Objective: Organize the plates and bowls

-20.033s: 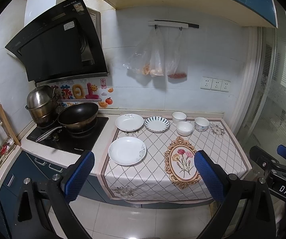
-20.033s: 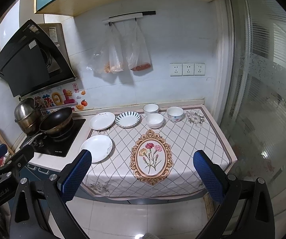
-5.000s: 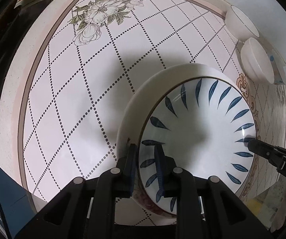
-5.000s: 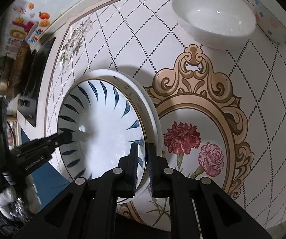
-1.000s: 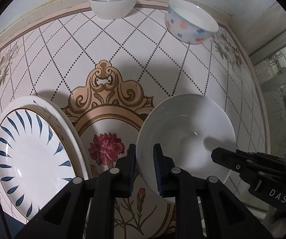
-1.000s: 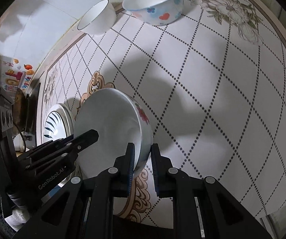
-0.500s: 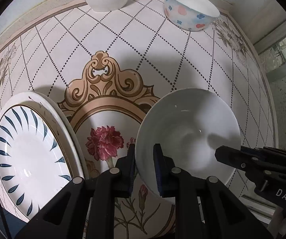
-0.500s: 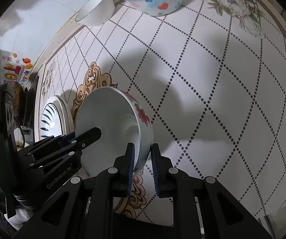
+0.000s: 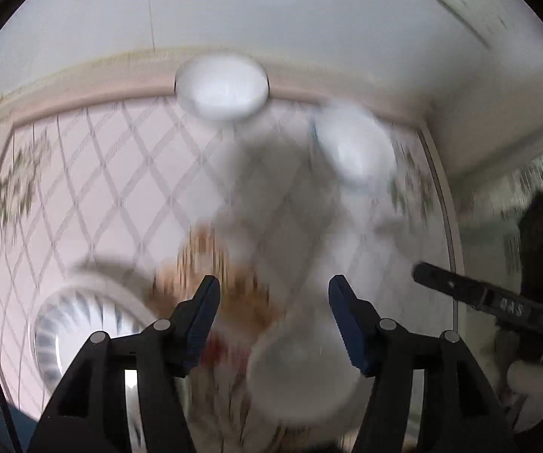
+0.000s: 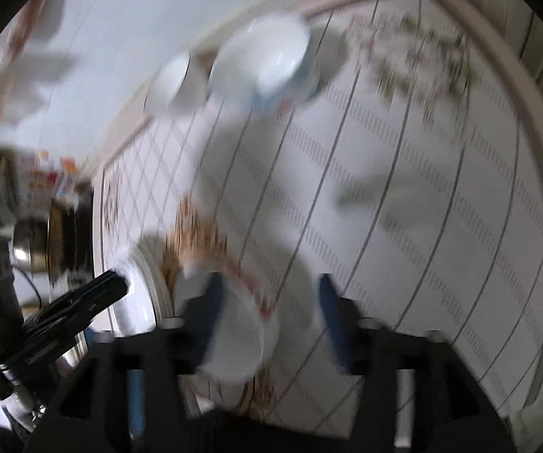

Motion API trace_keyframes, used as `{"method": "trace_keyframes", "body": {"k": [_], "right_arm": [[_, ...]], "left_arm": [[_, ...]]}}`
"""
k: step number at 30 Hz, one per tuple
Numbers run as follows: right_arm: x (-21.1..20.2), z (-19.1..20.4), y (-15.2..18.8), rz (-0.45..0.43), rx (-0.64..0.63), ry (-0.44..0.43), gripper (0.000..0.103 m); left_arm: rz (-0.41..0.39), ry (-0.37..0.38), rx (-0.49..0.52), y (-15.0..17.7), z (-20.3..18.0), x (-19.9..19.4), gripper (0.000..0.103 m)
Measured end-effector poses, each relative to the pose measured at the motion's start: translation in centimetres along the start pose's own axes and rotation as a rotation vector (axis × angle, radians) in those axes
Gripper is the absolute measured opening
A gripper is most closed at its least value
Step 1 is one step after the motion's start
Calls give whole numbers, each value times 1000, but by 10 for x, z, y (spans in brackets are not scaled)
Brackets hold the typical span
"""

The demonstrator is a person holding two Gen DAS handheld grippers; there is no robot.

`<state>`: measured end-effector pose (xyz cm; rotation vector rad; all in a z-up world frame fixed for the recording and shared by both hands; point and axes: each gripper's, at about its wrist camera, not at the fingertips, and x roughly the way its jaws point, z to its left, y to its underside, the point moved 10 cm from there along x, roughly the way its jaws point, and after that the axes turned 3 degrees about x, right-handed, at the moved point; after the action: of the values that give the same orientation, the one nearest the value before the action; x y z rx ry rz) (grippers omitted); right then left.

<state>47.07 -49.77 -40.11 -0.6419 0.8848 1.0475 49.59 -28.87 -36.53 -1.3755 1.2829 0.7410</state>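
Now released: white bowl (image 9: 301, 381) resting on cloth (image 9: 94, 173) beside plate stack (image 9: 79, 324). Left gripper (image 9: 273, 315) and right gripper (image 10: 267, 309) both spread wide, holding nothing. Next, presumably: reach for floral bowl (image 10: 271, 64) near wall; square up first, given heavy blur.

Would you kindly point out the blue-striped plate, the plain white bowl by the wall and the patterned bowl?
blue-striped plate (image 9: 82, 336): left wrist view, its centre.
plain white bowl (image 9: 221, 88): left wrist view, its inside.
patterned bowl (image 10: 271, 62): right wrist view, its inside.
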Motion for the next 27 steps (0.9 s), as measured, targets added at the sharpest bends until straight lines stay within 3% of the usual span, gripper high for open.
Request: {"method": "trace_keyframes", "body": {"k": [5, 10, 12, 13, 14, 15, 16, 27], "right_arm": [[11, -12, -92, -106, 21, 15, 61], [38, -16, -146, -93, 59, 7, 61], [49, -16, -155, -75, 56, 15, 57], [56, -16, -157, -58, 55, 15, 49], [62, -15, -157, -44, 55, 22, 41], [68, -15, -158, -32, 56, 19, 21], [70, -14, -159, -33, 51, 17, 17], [58, -3, -140, -62, -8, 52, 15]], "left_arm": [[22, 53, -43, -79, -15, 59, 58], [104, 76, -39, -106, -28, 115, 56], [117, 81, -27, -110, -32, 126, 33], [133, 84, -12, -110, -34, 133, 14], [143, 78, 5, -110, -37, 137, 12], [136, 60, 24, -110, -38, 139, 12], [131, 51, 35, -111, -37, 139, 12], [95, 9, 68, -100, -41, 116, 9]]}}
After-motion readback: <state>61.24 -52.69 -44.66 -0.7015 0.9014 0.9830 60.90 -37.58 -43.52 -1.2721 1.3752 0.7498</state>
